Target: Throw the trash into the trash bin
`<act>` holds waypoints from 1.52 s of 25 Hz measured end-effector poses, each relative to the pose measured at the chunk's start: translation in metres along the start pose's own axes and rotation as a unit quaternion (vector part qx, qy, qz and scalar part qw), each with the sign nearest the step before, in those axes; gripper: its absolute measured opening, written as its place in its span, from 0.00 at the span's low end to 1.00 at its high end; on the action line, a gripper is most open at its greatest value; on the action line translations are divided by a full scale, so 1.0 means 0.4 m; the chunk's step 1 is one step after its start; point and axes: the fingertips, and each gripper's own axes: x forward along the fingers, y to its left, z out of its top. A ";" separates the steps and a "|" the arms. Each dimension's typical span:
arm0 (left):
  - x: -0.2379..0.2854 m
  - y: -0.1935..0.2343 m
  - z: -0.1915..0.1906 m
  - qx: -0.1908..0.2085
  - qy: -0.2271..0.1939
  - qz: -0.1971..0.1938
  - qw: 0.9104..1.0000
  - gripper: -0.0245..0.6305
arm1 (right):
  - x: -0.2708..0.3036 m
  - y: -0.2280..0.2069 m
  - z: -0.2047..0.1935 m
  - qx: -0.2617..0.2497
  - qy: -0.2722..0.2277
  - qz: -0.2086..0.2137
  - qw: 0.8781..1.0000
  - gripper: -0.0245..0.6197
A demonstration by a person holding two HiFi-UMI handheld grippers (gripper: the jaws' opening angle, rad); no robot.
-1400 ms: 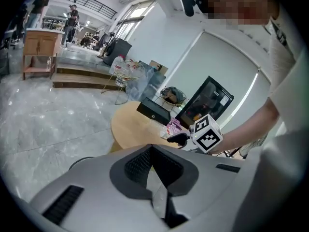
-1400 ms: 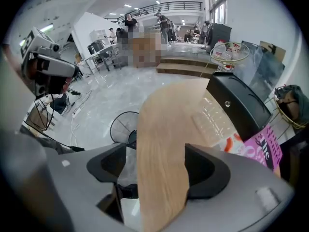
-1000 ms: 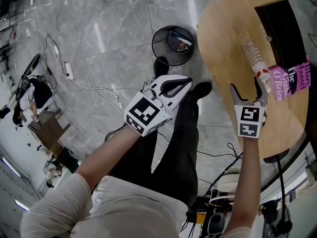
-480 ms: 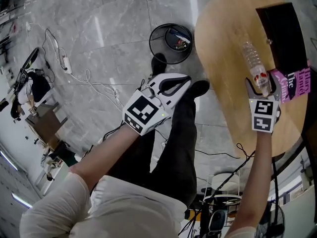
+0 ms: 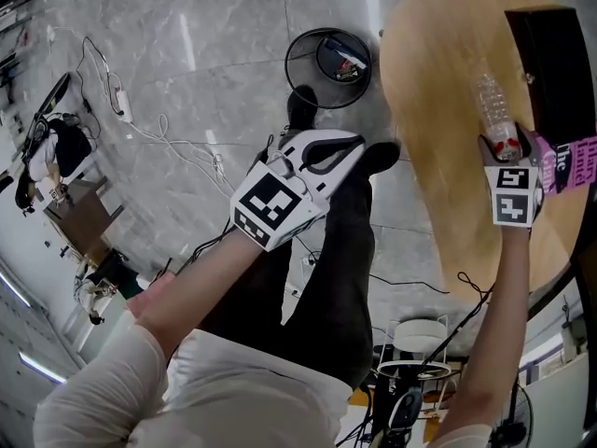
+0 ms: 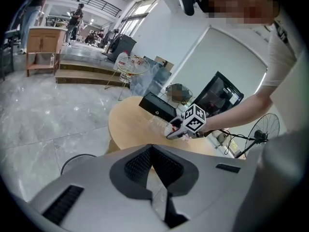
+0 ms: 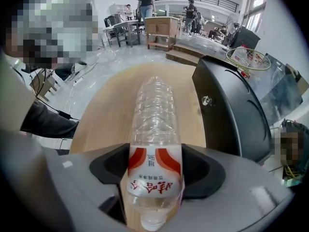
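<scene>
A clear plastic bottle (image 5: pixel 492 110) with a red-and-white label lies on the round wooden table (image 5: pixel 434 82). My right gripper (image 5: pixel 505 152) points steeply down over its capped end. In the right gripper view the bottle (image 7: pixel 155 129) lies lengthwise between the jaws, which have just been closing in on the label and stand wide on either side of it. My left gripper (image 5: pixel 338 154) hangs over the floor beside the person's legs, shut and empty; its jaws (image 6: pixel 152 151) meet at the tips. The black wire trash bin (image 5: pixel 297 56) stands on the floor, left of the table, with some rubbish inside.
A black box (image 5: pixel 555 63) sits on the table just beyond the bottle, with a pink book (image 5: pixel 574 161) beside it. Cables and a power strip (image 5: pixel 121 110) trail over the grey stone floor. A white stool (image 5: pixel 420 334) and a fan stand near the table's base.
My right gripper has moved right and down along the table until its jaws straddle the bottle's label end. The left gripper has sunk slightly and is otherwise unchanged.
</scene>
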 end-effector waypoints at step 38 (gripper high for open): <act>-0.212 0.320 -0.184 -0.047 0.003 0.025 0.999 0.05 | 0.090 0.632 0.388 -0.018 -0.028 0.126 0.991 0.49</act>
